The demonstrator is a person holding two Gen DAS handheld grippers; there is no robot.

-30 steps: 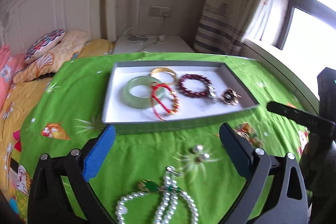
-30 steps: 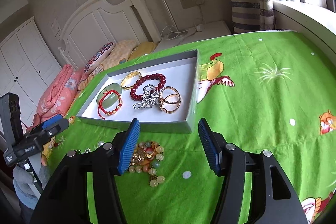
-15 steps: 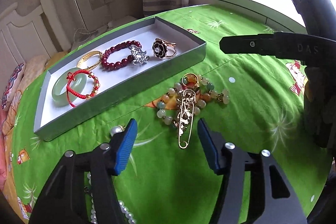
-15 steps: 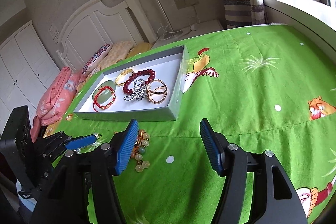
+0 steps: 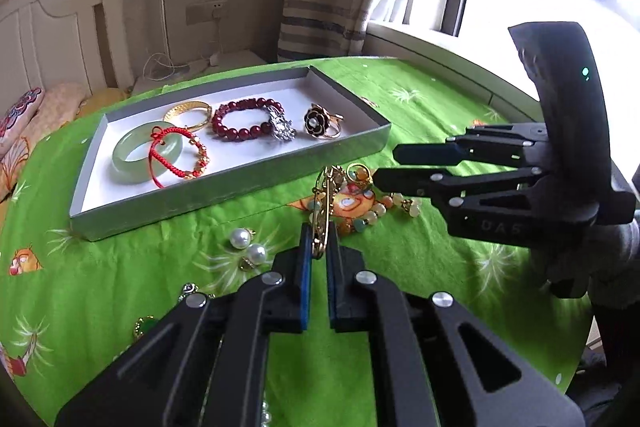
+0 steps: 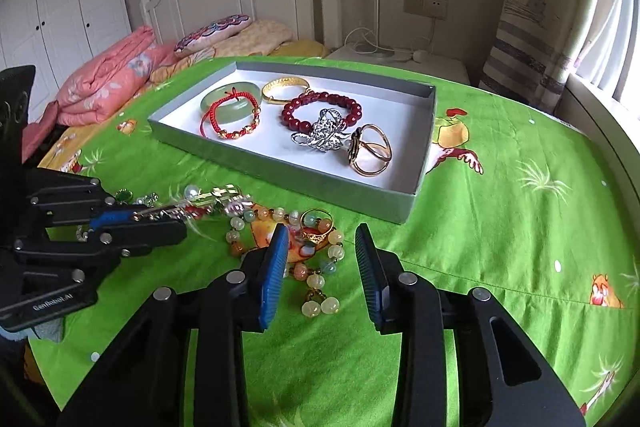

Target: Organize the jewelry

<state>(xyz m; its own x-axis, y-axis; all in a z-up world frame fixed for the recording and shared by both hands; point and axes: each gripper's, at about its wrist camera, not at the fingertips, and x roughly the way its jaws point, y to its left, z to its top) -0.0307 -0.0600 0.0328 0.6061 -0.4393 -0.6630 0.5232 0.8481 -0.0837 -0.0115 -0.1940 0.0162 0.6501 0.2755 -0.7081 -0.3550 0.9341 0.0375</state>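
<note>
Box (image 5: 224,195) on the bed already holds several bracelets and rings; left claw (image 5: 318,251) has just closed onto the gold pin (image 5: 322,223), right claw (image 6: 320,259) narrowing, nothing gripped, over the bead bracelet (image 6: 316,267); pearls (image 5: 248,245) still out.

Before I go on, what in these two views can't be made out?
- Pearl necklace: left wrist view, hidden under the left gripper.
- Gold brooch: its near end sits between the pads; blurred in the right wrist view.
- Green pendant: half behind the gripper frame.
- Bead bracelet: partly behind the right gripper.
</note>
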